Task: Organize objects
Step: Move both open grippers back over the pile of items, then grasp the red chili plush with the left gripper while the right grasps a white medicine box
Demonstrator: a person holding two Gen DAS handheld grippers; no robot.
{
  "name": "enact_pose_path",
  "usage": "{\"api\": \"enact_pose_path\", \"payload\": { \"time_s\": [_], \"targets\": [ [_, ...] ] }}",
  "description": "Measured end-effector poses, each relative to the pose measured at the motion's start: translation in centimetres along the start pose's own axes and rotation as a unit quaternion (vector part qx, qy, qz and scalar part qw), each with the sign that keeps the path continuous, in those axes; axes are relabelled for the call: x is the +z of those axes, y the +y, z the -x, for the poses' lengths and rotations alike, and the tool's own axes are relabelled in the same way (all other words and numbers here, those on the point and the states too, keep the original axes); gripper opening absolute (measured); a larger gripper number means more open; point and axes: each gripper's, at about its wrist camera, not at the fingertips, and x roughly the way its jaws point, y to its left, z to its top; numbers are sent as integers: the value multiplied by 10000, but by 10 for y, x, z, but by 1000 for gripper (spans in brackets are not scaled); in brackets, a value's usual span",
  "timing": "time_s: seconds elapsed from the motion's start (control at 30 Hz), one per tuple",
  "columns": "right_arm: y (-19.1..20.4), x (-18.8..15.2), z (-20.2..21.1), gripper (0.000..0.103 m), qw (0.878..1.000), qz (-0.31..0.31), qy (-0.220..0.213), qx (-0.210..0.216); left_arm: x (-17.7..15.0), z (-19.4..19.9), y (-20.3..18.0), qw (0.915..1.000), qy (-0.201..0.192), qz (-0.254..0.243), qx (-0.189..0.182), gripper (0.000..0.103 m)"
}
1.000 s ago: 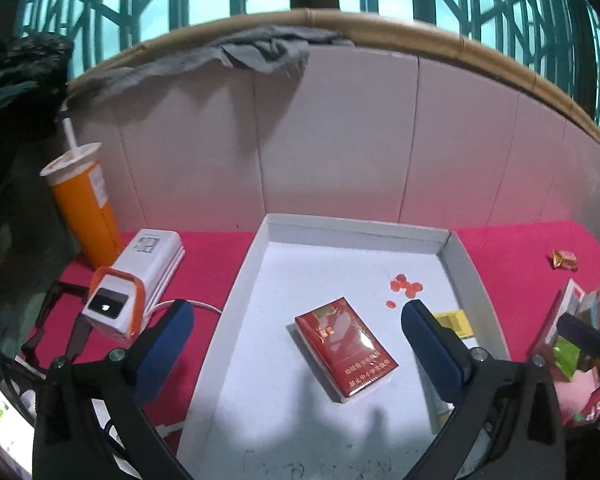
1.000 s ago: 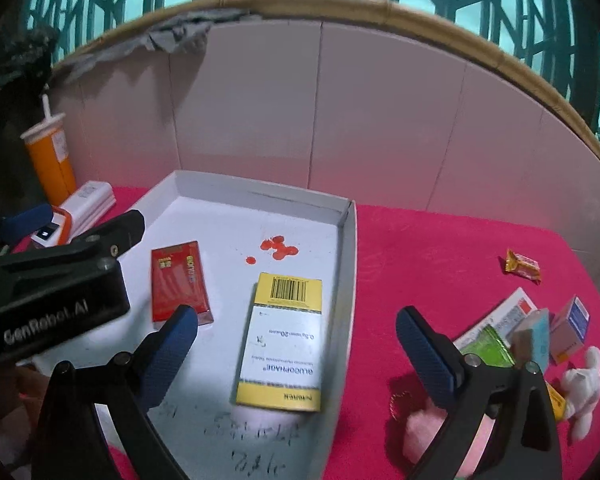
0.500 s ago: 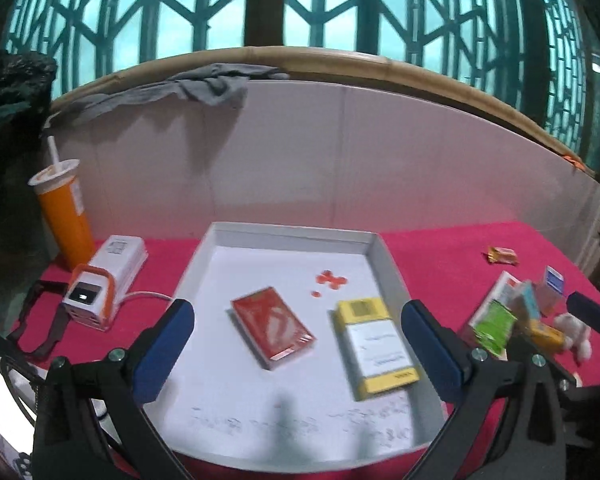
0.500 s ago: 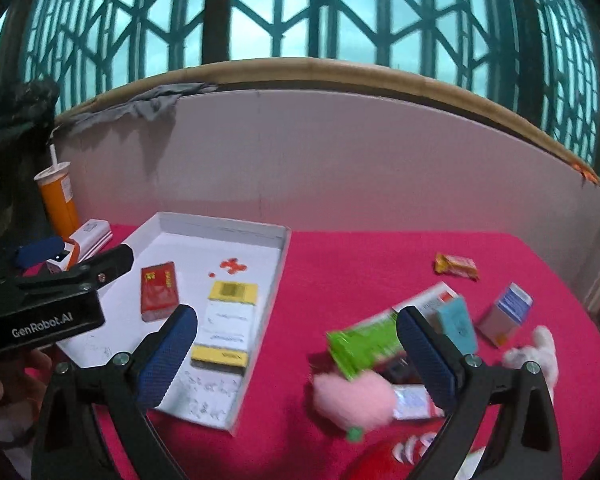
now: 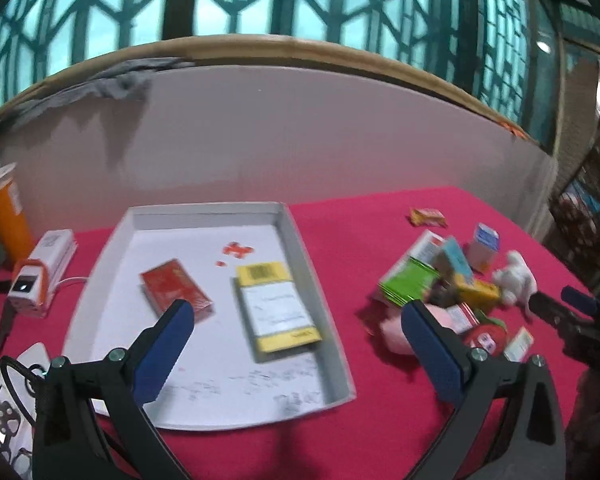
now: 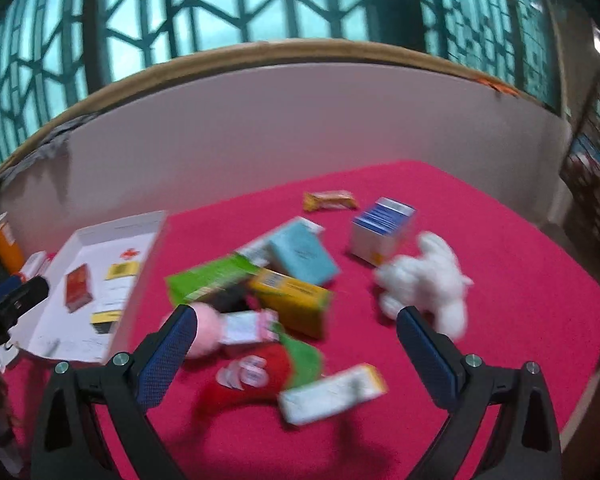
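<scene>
Over the red table (image 6: 500, 248), toward its right side, the right gripper (image 6: 296, 340) hangs above a loose pile of small things, jaws wide apart and holding nothing. The left gripper (image 5: 296, 340) hovers at the near edge of the white tray (image 5: 300, 240), jaws also spread and empty. Tray holds a red pack (image 5: 176, 292) and a yellow-and-white box (image 5: 278, 308), lying side by side, apart. Judged step: reach for the next item from the pile. Nearest between the right fingers are a yellow box (image 6: 296, 300), a pink soft toy (image 6: 208, 328) and a white box (image 6: 332, 394); next move needs a descent onto one and a closing grip clear of neighbours. Motion blur smears labels; a white plush toy (image 6: 424, 280) is indistinct, and items overlap, hiding lower ones.
</scene>
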Motion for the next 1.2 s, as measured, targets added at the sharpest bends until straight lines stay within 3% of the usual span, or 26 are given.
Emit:
{"api": "enact_pose_path", "payload": {
  "time_s": [0.17,0.37,0.53,0.73,0.8,1.0,1.2],
  "targets": [
    [-36,-18,-6,102,9992,-233,309,-53,-15,-11,-36,9972,383,-325,-554,103],
    [-41,-42,-19,102,9963,127,761,382,-42,-19,-75,9827,860,-1030,-1275,103],
    [-28,-53,-44,102,9927,625,984,304,-53,-30,-83,9779,1143,-1157,-1312,103],
    [-25,-56,-73,97,9871,678,1380,439,-63,-45,-94,9685,1496,-1362,-1455,103],
    [-26,-55,-68,74,9885,688,1271,443,-67,-50,-101,9635,1616,-1489,-1530,103],
    [-53,-54,-62,73,9925,307,1149,276,-70,-65,-129,9492,1820,-1876,-1752,103],
    [-69,-51,-60,74,9944,-40,1029,247,-69,-87,-153,9422,2100,-1930,-1756,102]
  ]
}}
